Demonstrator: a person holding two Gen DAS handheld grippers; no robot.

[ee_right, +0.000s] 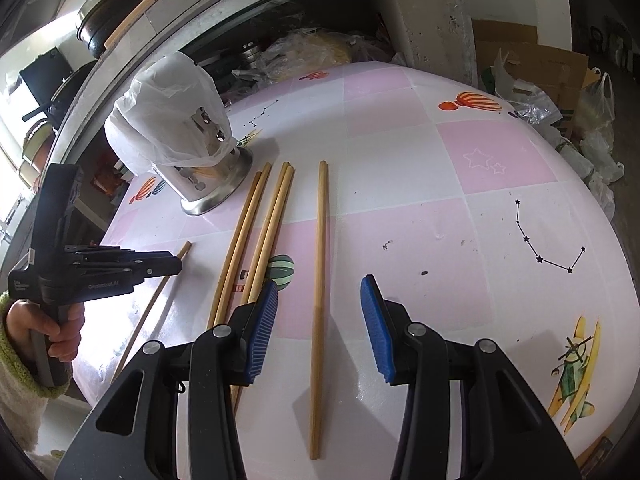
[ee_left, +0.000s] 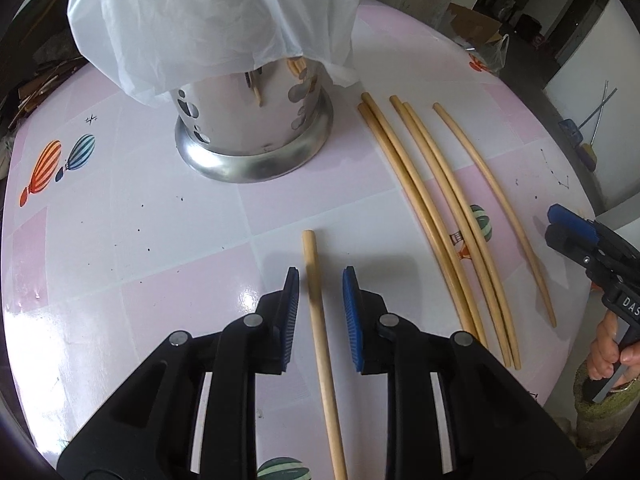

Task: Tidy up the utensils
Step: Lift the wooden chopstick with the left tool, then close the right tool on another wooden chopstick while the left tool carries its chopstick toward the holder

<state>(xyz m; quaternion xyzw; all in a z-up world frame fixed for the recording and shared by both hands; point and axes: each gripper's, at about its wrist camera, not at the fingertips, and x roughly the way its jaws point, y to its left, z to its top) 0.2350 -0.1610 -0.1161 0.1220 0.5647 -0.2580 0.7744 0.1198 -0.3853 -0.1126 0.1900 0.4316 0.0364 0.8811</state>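
- Perforated steel utensil holder (ee_left: 256,128) on pink table (ee_left: 160,240), white plastic bag (ee_left: 208,16) draped over its top.
- Four chopsticks (ee_left: 436,220) in pairs right of holder.
- Left gripper (ee_left: 320,312) pointing steeply down, jaws apart, astride lone chopstick (ee_left: 320,344), pads not pressing.
- Right gripper (ee_right: 320,324) angled down, released, astride single chopstick (ee_right: 320,252).

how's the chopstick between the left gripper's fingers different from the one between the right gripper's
The left gripper straddles a lone chopstick lying well apart from the rest; the right gripper straddles a single chopstick just beside the two pairs. The left gripper's gap is narrow, the right's wider. Both chopsticks lie flat on the table, ungripped, same pale wood.
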